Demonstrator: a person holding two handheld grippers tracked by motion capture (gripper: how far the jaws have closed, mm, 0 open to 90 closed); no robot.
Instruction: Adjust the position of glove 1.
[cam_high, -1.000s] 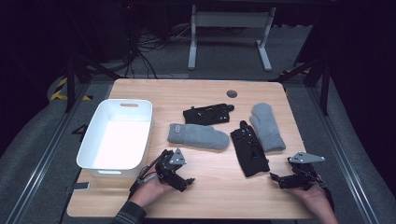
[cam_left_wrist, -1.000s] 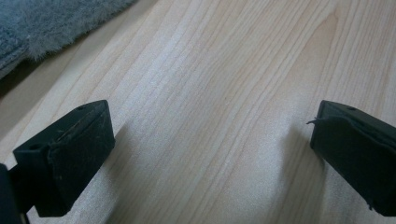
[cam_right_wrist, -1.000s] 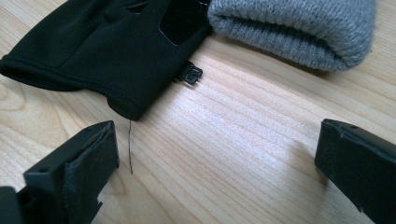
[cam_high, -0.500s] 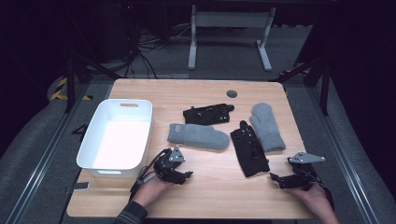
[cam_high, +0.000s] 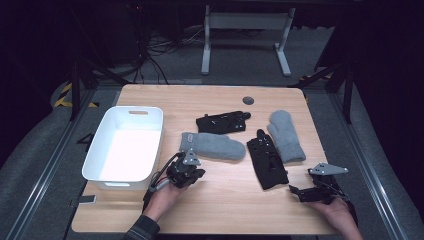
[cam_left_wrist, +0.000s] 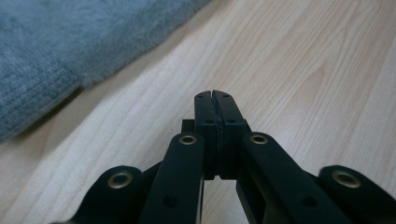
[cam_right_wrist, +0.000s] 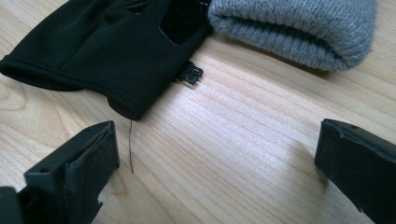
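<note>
High view: left gripper (cam_high: 189, 172) sits lower center-left of the frame, just below the cuff of the left grey mitten (cam_high: 212, 146), right beside the white bin (cam_high: 150, 150). Its fingers have just been closing and now sit clenched with nothing between them. Right gripper (cam_high: 300, 192) is lower right on the wood counter (cam_high: 225, 210), fingers spread, near the bottom end of the right black glove (cam_high: 267, 162). Other black glove (cam_high: 222, 122) lies upper center, second grey mitten (cam_high: 286, 135) to the right of center, touching the right black glove's edge.

Left gripper view: fingers (cam_left_wrist: 205, 121) pressed together, tips meeting, nothing held. Grey mitten (cam_left_wrist: 60, 51) fills the upper left, apart from the tips. Bare counter (cam_left_wrist: 303, 70) elsewhere.

Right gripper view: fingers (cam_right_wrist: 81, 163) wide apart at lower left and lower right, released, nothing between them but counter (cam_right_wrist: 224, 154). Black glove (cam_right_wrist: 98, 51) cuff upper left, a loose thread hanging off its hem. Grey mitten (cam_right_wrist: 299, 28) cuff upper right, touching the glove.
</note>
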